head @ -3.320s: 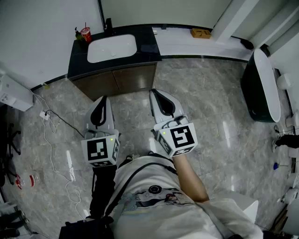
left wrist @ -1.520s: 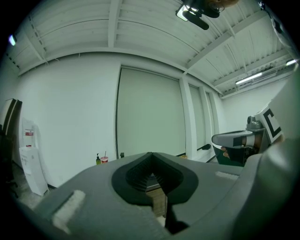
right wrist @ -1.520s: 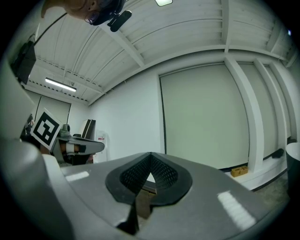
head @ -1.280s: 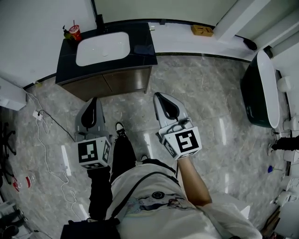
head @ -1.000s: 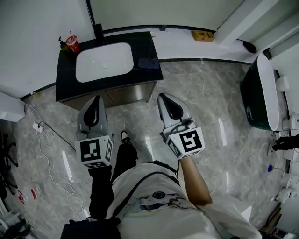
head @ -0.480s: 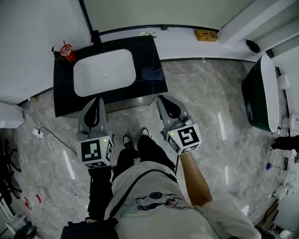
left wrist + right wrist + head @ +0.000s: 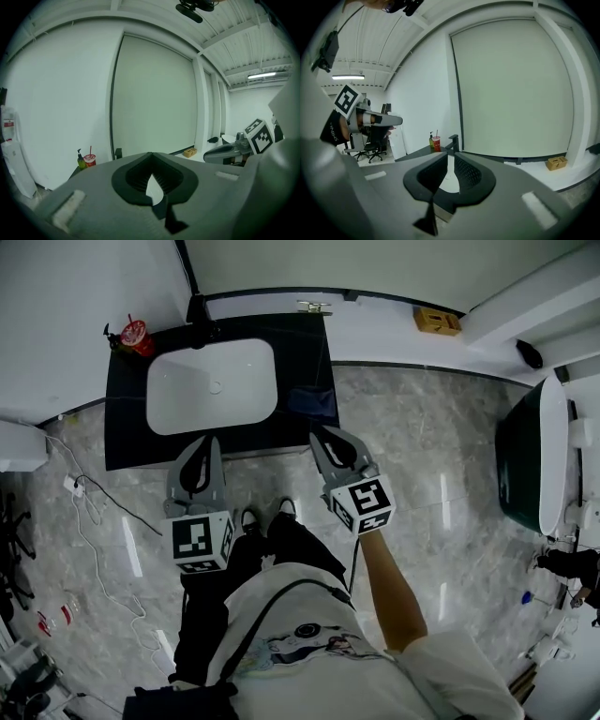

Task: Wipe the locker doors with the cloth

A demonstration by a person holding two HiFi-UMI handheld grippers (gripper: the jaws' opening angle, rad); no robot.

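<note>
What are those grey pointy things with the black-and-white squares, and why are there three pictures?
Those are two hand-held grippers, like big tongs: the left gripper and the right gripper, both held by one person. The marker cubes are part of them. One picture comes from a camera on the person's head, looking down. The other two come from cameras riding on each gripper. Below is a dark counter with a white sink, a red cup in its back corner, and a dark bluish patch that may be a cloth. Neither gripper holds anything: the left one's jaws are together, the right one's have just been opening a little.
</note>
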